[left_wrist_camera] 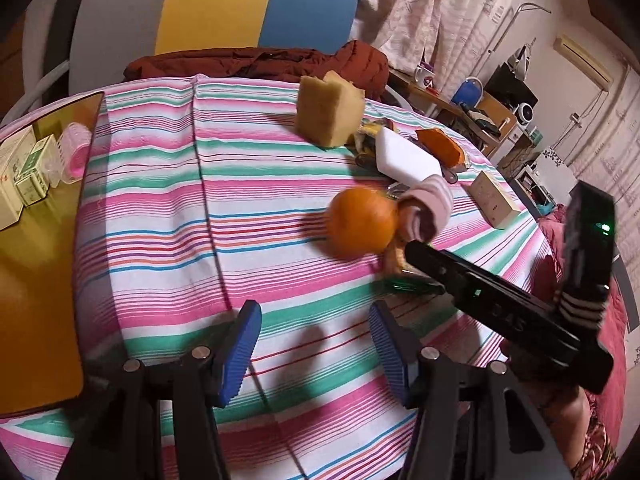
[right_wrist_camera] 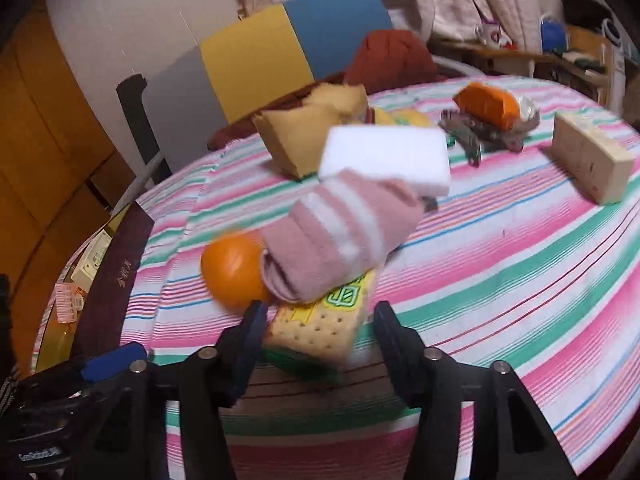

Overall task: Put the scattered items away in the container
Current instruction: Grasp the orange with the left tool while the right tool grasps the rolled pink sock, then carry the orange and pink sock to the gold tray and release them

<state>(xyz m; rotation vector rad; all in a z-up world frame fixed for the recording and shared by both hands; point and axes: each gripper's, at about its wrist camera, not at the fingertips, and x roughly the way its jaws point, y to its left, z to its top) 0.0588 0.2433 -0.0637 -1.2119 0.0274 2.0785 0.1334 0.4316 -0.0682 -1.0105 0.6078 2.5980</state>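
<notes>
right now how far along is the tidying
Partly done: small boxes and a pink roll already sit in the yellow container. In hand: nothing gripped; the right gripper stands open around the cracker packet, and the left gripper is open and empty. Left: orange, sock, white block, sponge.

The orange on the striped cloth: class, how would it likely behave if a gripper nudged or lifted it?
The orange is round, so a nudge would probably roll it across the tablecloth. Its smooth, curved skin might slip between flat pads. The pink sock leans against it and may slump once it moves.
</notes>
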